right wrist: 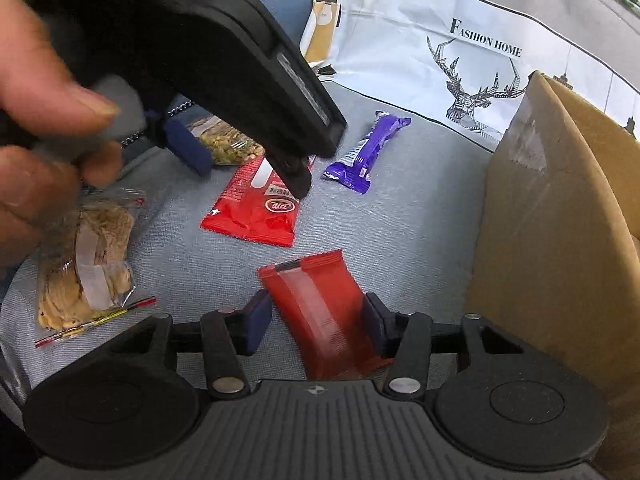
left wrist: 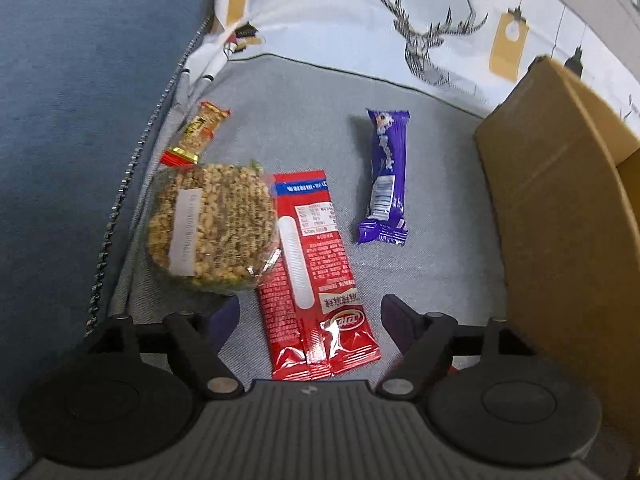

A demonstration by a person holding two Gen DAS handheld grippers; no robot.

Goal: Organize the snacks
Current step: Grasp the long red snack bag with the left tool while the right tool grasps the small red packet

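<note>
Beside the cardboard box [right wrist: 560, 220], both tongs gape (left [left wrist: 310, 312] over red packet [left wrist: 312, 264]).

Both wrist views near, angled down (sharing purple bar [left wrist: 386, 178]).

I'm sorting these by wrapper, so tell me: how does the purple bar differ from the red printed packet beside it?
The purple bar is narrow and plump; the red printed packet is wider, longer and flat. The purple bar lies clear of everything, while the red printed packet touches the round grain cake and lies between the open left tongs. The packet has a white strip down its middle; the bar shows a barcode. Both lie flat on the grey cushion, unopened.
</note>
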